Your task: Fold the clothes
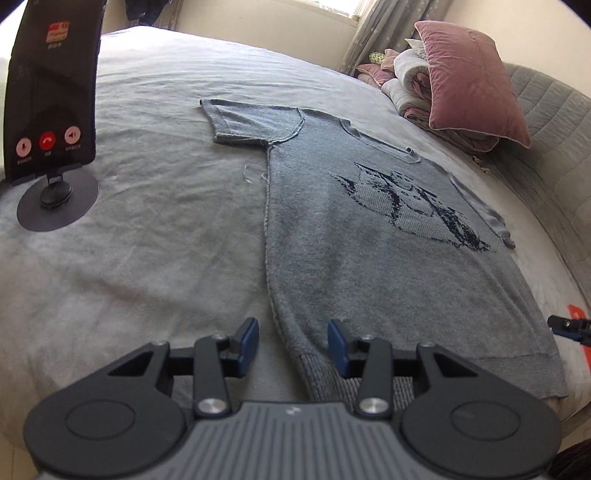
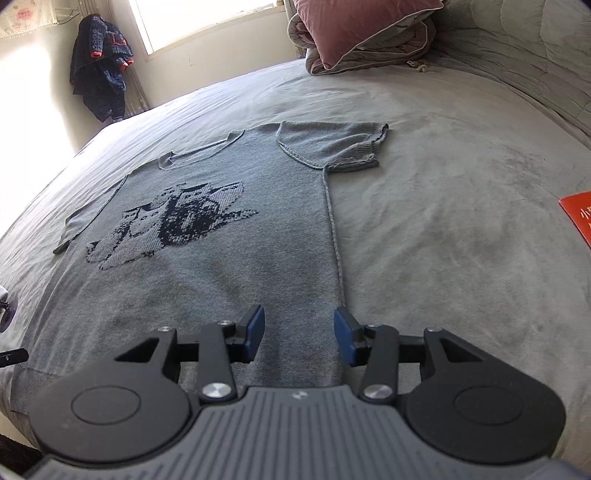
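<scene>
So there's a grey knit t-shirt [image 2: 229, 236] spread flat on the bed [image 2: 461, 236], front up, with a dark blocky print on the chest. One short sleeve sticks out to the right near the top, the other runs off to the left. The right gripper [image 2: 299, 332] sits over the shirt's bottom right part, blue pads wide apart with nothing between them. A pink pillow [image 2: 354, 26] leans on rolled bedding by the window, a dark jacket [image 2: 99, 66] hangs in the corner, and something red [image 2: 578, 218] lies flat at the bed's right edge.
</scene>
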### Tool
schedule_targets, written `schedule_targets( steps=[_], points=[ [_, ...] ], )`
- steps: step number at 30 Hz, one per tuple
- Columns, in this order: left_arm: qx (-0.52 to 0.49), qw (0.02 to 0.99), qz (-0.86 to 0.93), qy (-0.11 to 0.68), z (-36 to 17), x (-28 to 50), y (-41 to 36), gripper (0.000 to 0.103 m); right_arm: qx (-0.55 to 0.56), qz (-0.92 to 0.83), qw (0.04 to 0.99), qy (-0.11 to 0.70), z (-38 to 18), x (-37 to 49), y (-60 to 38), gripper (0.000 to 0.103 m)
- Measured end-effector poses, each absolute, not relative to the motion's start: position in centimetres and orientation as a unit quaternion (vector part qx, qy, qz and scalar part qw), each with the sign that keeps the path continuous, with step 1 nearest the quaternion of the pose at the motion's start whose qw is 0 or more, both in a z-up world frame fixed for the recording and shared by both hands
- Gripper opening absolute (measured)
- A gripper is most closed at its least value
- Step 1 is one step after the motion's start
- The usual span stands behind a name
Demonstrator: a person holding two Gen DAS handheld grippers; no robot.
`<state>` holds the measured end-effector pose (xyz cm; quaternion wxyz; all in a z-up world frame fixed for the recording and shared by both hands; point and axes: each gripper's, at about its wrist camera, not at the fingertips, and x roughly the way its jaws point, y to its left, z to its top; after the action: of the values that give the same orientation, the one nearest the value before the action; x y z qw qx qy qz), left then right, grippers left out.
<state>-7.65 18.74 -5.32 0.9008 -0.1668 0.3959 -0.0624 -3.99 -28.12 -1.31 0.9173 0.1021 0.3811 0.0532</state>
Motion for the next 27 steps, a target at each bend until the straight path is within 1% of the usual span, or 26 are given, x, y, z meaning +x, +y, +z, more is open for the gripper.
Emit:
schedule_targets(
  steps=[4,6,12,14,15,16,17,18,19,20,21,22,23,27],
  points=[
    [-0.229,0.879,-0.09,0.408,-5.7,-8.5,20.1,0.034,0.109,0.058,0.91,0.395,-1.9,-4.8,-28.9,0.046],
    [-0.244,0.871,-0.108,0.413,-5.9,-8.8,20.2,0.033,0.122,0.06,0.904,0.404,-2.3,-5.2,-29.4,0.046],
    [-0.233,0.866,-0.128,0.424,-6.1,-9.0,19.3,0.029,0.134,0.063,0.899,0.412,-2.5,-5.7,-29.8,0.046],
    [-0.237,0.861,-0.134,0.43,-6.2,-9.0,19.3,0.017,0.133,0.062,0.898,0.414,-2.4,-5.6,-29.8,0.046],
    [-0.235,0.86,-0.136,0.433,-6.2,-9.0,19.2,0.014,0.132,0.061,0.898,0.415,-2.4,-5.6,-29.7,0.046],
    [-0.233,0.859,-0.138,0.435,-6.3,-9.0,19.1,0.007,0.129,0.06,0.898,0.416,-2.4,-5.5,-29.6,0.046],
    [-0.23,0.858,-0.14,0.437,-6.3,-9.1,19.1,0.006,0.125,0.058,0.898,0.418,-2.4,-5.5,-29.5,0.045],
    [-0.227,0.86,-0.14,0.436,-6.2,-9.2,19.0,0.006,0.122,0.056,0.898,0.419,-2.5,-5.4,-29.4,0.043],
    [-0.222,0.861,-0.14,0.435,-6.1,-9.3,18.9,0.005,0.118,0.055,0.898,0.42,-2.5,-5.4,-29.3,0.038],
    [-0.217,0.863,-0.141,0.434,-6.0,-9.5,18.9,0.005,0.116,0.055,0.897,0.422,-2.5,-5.4,-29.3,0.029],
    [-0.214,0.864,-0.142,0.434,-5.8,-9.7,19.0,0.004,0.115,0.055,0.897,0.423,-2.5,-5.3,-29.3,0.025],
    [-0.213,0.864,-0.144,0.432,-5.7,-9.8,19.0,0.004,0.114,0.056,0.896,0.425,-2.5,-5.4,-29.3,0.017],
    [-0.214,0.865,-0.146,0.429,-5.4,-10.0,19.3,0.004,0.116,0.056,0.896,0.425,-2.5,-5.4,-29.4,0.007],
    [-0.212,0.867,-0.147,0.425,-5.2,-10.3,19.9,0.004,0.118,0.059,0.894,0.428,-2.3,-5.6,-29.7,0.005]
  ],
)
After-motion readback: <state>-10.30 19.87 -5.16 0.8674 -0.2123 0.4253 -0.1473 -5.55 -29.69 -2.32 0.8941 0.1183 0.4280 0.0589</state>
